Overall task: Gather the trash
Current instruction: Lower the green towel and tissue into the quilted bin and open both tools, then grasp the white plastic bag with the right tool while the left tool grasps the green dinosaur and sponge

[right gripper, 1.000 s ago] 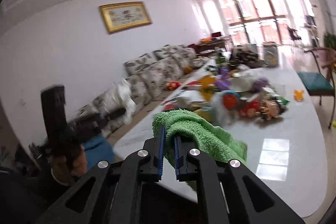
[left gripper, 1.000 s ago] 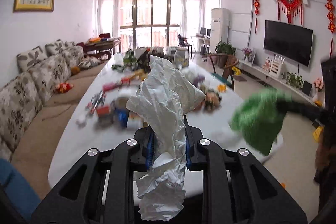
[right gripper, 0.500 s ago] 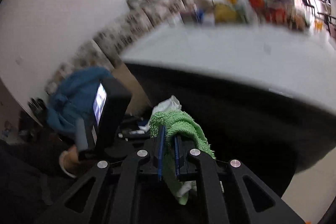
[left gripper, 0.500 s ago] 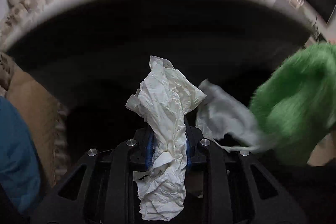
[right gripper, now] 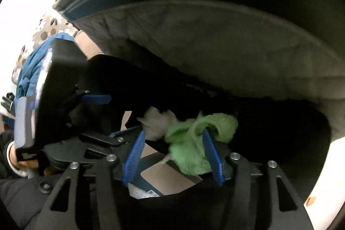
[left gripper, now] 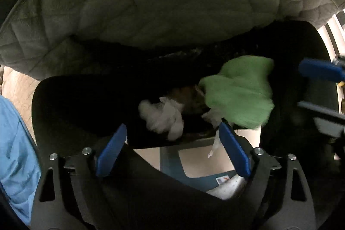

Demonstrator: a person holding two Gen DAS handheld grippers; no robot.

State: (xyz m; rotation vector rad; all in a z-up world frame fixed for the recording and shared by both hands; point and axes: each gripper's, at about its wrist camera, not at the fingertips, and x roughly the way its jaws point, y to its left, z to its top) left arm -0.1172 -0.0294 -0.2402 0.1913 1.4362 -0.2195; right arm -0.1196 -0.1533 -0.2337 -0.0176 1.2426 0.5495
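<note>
My left gripper (left gripper: 172,133) is open and empty over the mouth of a black trash bag (left gripper: 86,105). The crumpled white paper (left gripper: 161,118) is falling, blurred, just beyond its fingertips into the bag. My right gripper (right gripper: 172,139) is also open; the green cloth (right gripper: 194,143) still drapes against its right finger (right gripper: 212,156) as it drops. The white paper (right gripper: 156,124) shows beside the cloth in the right wrist view. In the left wrist view the green cloth (left gripper: 239,92) hangs at the right, with the right gripper's blue pads (left gripper: 319,72) beyond it.
The quilted underside of the table cover (left gripper: 172,3) hangs overhead. A blue garment (left gripper: 15,154) lies at the left. Tan floor and a teal box (left gripper: 194,165) show below the bag. The left gripper's body (right gripper: 54,100) fills the left of the right wrist view.
Both grippers dropped from above the table down below its edge to the black bag. Both jaws opened, letting go of the white paper and the green cloth.
</note>
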